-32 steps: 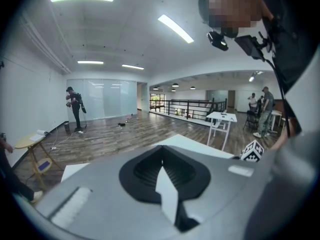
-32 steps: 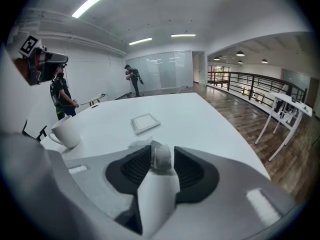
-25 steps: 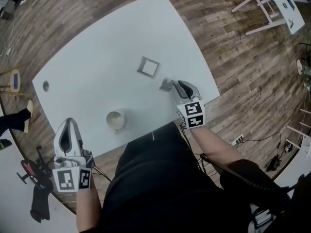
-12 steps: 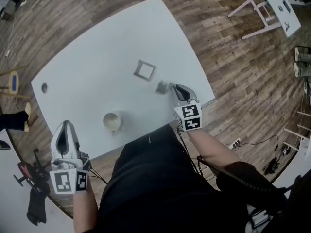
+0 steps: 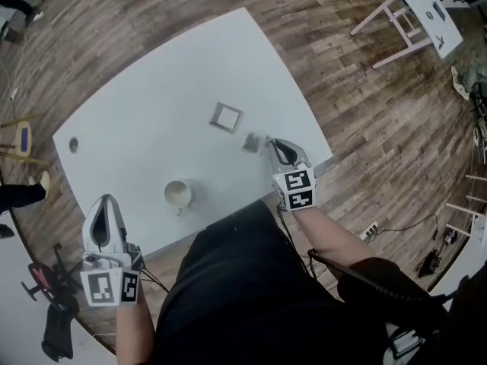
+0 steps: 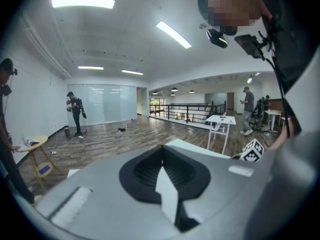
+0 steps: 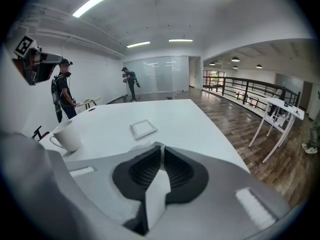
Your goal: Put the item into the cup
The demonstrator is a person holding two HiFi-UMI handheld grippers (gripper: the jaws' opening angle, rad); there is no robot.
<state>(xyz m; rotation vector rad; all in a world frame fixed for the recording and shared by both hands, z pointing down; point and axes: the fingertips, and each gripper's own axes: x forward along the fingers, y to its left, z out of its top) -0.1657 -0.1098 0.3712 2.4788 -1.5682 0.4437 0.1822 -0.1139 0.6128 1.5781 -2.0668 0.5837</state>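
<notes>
A white cup [image 5: 178, 195] stands on the white table [image 5: 152, 82] near its front edge; the right gripper view shows it at the left [image 7: 65, 135]. A small pale grey item [image 5: 250, 143] lies right of it, with a flat white square [image 5: 226, 116] just beyond. My right gripper [image 5: 268, 144] sits at the item; its jaws are closing, nearly together, and the item [image 7: 141, 147] pokes out at their tips. My left gripper [image 5: 104, 201] hovers off the table's front left edge, jaws shut, holding nothing.
A white side table [image 5: 415, 10] stands on the wooden floor at the far right. A small yellow stool [image 5: 23, 131] is left of the table. The table top has a round hole [image 5: 74, 144] near its left corner. People stand at the far wall [image 7: 131, 83].
The right gripper's jaws have closed in around the small grey item. The item and the square keep their places on the table. The left gripper has barely moved.
</notes>
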